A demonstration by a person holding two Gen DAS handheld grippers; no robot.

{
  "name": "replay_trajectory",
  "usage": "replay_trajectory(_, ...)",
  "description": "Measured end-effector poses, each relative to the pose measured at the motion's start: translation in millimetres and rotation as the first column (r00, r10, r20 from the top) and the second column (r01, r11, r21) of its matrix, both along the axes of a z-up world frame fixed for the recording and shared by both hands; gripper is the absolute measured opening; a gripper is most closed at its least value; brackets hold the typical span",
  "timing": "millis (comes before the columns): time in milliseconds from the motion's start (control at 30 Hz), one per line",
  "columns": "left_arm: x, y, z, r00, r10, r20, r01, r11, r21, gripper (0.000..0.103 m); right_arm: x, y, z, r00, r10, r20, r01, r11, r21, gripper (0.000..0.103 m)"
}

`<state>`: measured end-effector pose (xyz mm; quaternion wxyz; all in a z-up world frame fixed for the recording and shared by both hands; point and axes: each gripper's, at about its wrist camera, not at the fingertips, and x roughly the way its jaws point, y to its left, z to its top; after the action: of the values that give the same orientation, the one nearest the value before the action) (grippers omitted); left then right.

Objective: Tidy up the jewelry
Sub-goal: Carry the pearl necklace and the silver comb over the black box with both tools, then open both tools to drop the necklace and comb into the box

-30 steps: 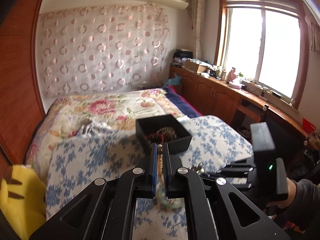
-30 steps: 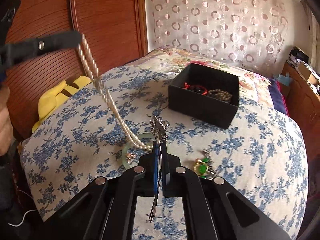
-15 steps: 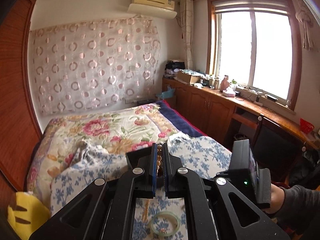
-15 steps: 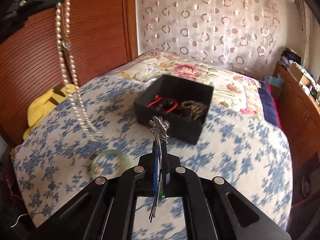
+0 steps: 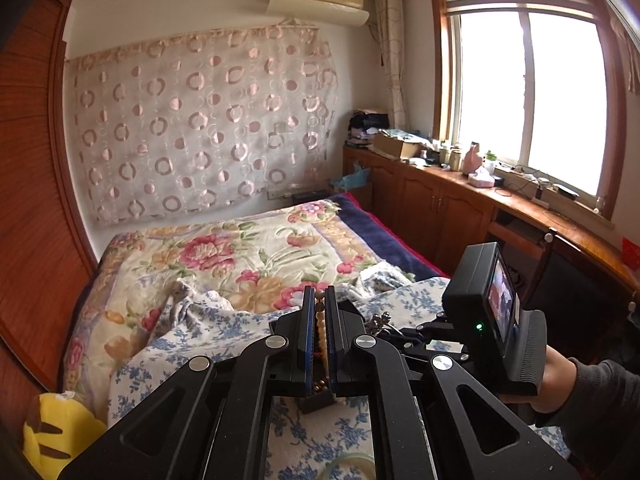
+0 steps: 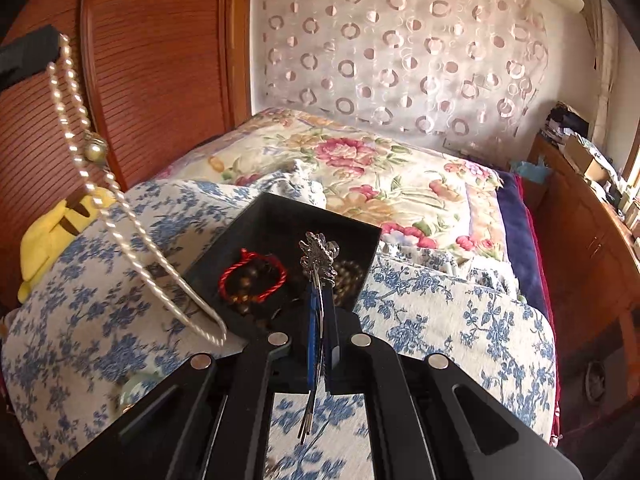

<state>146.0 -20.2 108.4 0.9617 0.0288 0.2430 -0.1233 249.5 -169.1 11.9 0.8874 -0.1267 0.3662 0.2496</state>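
In the right wrist view my right gripper [image 6: 323, 294] is shut on a silver hairpin [image 6: 320, 256], whose ornate head stands over the open black box [image 6: 280, 212]. The box holds a red cord bracelet [image 6: 253, 280] and brown bead strings [image 6: 349, 276]. At the upper left, my left gripper [image 6: 28, 54] holds a long pearl necklace [image 6: 80, 136]; its lower loop hangs by the box's front left edge. In the left wrist view my left gripper [image 5: 319, 298] is shut on the pearl necklace [image 5: 320, 322], with the box [image 5: 316, 402] mostly hidden beneath it.
The box sits on a blue-flowered cloth [image 6: 460, 320] over a floral bedspread [image 6: 360, 160]. A pale green bangle [image 6: 136, 386] lies near the front left. A yellow plush toy [image 6: 48, 236] leans at the wooden wall. A person's hand [image 5: 560, 376] holds the right gripper.
Both grippers have moved forward toward the box. The pearl necklace has risen off the cloth and now hangs free. The hairpin's head now stands over the box.
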Motion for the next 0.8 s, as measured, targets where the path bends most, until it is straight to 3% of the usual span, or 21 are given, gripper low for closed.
replay_trajectory(533, 45.3, -9.6, 16.8, 0.999, 0.033, 0.01, -0.034, 0.999, 0.038, 0.004, 46.9, 19.4, -17.5, 0.996, 0.021, -0.083, -0.015, 0.997, 0.073, 0.004)
replay_trajectory(633, 50.6, -11.6, 18.0, 0.999, 0.034, 0.004, -0.034, 0.999, 0.037, 0.004, 49.4, 20.0, -16.2, 0.996, 0.006, -0.086, -0.002, 0.999, 0.054, 0.01)
replay_trajectory(700, 53.7, -13.2, 19.2, 0.999, 0.034, 0.006, -0.035, 0.998, 0.044, 0.004, 49.3, 16.1, -11.0, 0.997, 0.012, -0.08, -0.006, 0.997, 0.074, 0.025)
replay_trajectory(800, 60.7, -17.4, 21.2, 0.999, 0.035, 0.009, -0.035, 0.998, 0.049, 0.004, 46.4, 7.9, -6.4, 0.998, 0.007, -0.065, -0.002, 0.997, 0.076, 0.028)
